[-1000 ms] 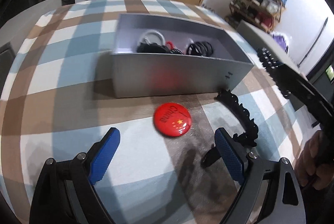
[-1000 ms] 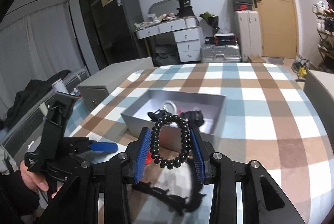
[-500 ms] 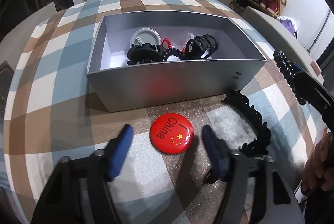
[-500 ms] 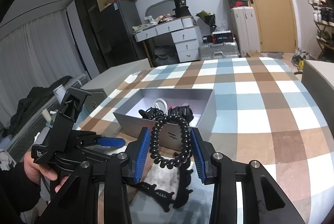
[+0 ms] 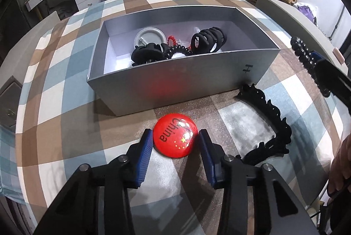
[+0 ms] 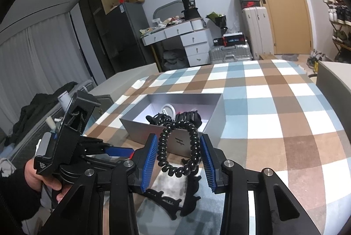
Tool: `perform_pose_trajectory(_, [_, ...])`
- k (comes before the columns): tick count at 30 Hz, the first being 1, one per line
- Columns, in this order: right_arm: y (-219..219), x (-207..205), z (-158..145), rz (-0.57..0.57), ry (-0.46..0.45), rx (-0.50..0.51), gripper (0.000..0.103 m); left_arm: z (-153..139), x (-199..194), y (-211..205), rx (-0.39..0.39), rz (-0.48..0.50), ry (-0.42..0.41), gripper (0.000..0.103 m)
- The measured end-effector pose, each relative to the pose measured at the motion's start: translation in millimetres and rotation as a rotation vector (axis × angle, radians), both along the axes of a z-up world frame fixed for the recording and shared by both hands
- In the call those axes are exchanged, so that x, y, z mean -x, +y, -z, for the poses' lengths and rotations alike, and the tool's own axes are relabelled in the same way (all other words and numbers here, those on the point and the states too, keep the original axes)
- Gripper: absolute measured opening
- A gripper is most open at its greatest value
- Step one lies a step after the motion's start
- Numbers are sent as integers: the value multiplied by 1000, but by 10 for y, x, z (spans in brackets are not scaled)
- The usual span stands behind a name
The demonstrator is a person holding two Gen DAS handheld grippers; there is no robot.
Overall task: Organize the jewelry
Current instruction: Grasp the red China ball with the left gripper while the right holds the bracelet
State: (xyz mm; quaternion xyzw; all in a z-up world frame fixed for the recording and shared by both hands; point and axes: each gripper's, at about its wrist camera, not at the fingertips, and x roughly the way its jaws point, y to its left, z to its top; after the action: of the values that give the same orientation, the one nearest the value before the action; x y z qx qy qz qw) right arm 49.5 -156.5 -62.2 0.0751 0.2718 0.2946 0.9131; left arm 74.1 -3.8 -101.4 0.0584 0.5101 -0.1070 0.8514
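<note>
Your left gripper (image 5: 174,144) is closing its fingers around the red badge (image 5: 174,137), which lies flat on the checked counter (image 5: 65,72) just near of the grey box (image 5: 175,90). Your right gripper (image 6: 179,155) holds a black coil hair tie (image 6: 180,147) between narrow fingers, above the counter, near the box.

One grey box (image 5: 182,90) stands on the checked tablecloth, with one red China badge (image 5: 174,138) and one black toothed hair clip (image 5: 276,125) in front of it. Two black spiral hair ties show: one in the box (image 5: 175,51), one (image 6: 178,147) raised outside it. The box also holds two black claw clips (image 5: 208,40), one round white lid (image 5: 150,37) and one red spiral tie (image 5: 171,39).
</note>
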Motion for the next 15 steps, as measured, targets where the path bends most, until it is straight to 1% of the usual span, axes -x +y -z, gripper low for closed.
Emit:
perform_pose_trajectory(4, [-31, 19, -14, 4, 0, -6, 39, -29, 33, 37, 0, -9, -10, 36])
perform_pose_trajectory(7, [-46, 37, -34, 4, 1, -16, 39, -80, 78, 80, 17, -22, -27, 36])
perform_pose_trajectory(12, [-27, 62, -106, -10, -9, -33, 39, -233, 185, 135, 41, -32, -72, 36])
perform_pose_trajectory(15, [14, 54, -162, -39, -13, -54, 39, -350, 223, 175, 57, -38, -105, 36])
